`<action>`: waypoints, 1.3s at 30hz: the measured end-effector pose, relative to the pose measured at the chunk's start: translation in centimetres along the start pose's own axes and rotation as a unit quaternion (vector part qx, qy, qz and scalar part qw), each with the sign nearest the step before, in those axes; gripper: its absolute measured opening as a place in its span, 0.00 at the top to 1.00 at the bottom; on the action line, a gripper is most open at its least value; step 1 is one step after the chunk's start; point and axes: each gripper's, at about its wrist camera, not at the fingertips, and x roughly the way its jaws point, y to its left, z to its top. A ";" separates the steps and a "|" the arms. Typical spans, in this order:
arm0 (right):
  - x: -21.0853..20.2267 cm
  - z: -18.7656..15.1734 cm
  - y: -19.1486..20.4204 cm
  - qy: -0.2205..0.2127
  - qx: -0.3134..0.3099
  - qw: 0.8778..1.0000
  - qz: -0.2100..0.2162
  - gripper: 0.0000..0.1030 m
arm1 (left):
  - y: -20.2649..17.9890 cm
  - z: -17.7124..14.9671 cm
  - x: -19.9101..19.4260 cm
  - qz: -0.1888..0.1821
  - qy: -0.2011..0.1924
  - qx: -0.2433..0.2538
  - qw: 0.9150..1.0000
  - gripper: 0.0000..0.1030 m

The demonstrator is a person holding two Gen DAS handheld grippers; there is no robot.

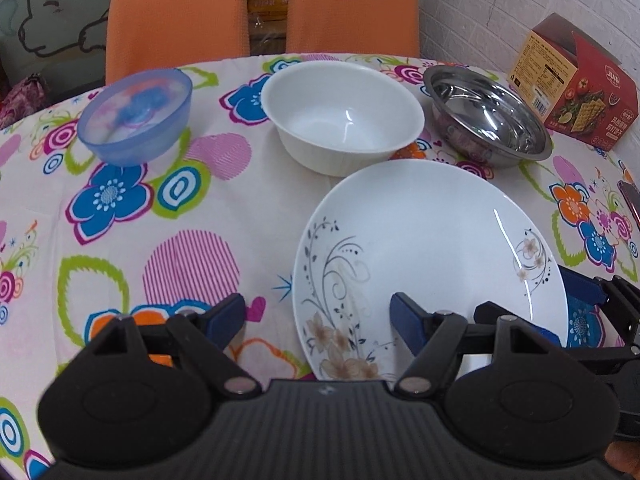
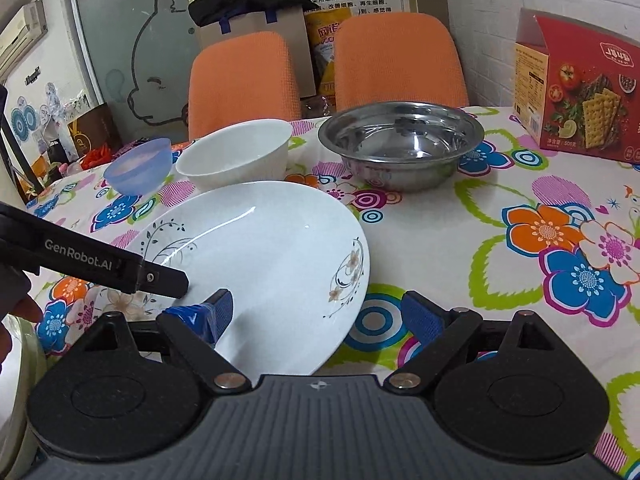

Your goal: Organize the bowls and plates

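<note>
Left gripper (image 1: 318, 318) low, jaws spread wide. Right gripper (image 2: 326, 312) level beside it, jaws equally wide, nothing between them.

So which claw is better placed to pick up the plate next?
Probably either, slightly the right. Both claws are open and straddle the plate rim: the right claw on its right edge, the left claw on its left edge. The plate fills more of the right claw's gap.

Glossy ceramic plate (image 1: 432, 240), shiny steel bowl (image 1: 486, 116), translucent plastic bowl (image 1: 136, 120), cloth tbl cover (image 1: 160, 216).
</note>
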 end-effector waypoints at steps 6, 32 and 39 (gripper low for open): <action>0.4 -0.4 0.9 0.000 -0.040 0.999 -0.017 0.22 | -0.4 -0.2 0.1 -0.004 -0.008 0.003 1.000 0.29; -1.2 -0.4 3.4 -0.029 -0.045 0.998 -0.013 0.22 | -2.4 -0.8 -2.2 -0.023 -0.042 0.044 0.998 0.42; -3.8 -0.4 4.9 -0.044 -0.057 0.997 -0.010 0.22 | -1.9 -2.2 -5.5 -0.027 -0.056 0.028 0.998 0.42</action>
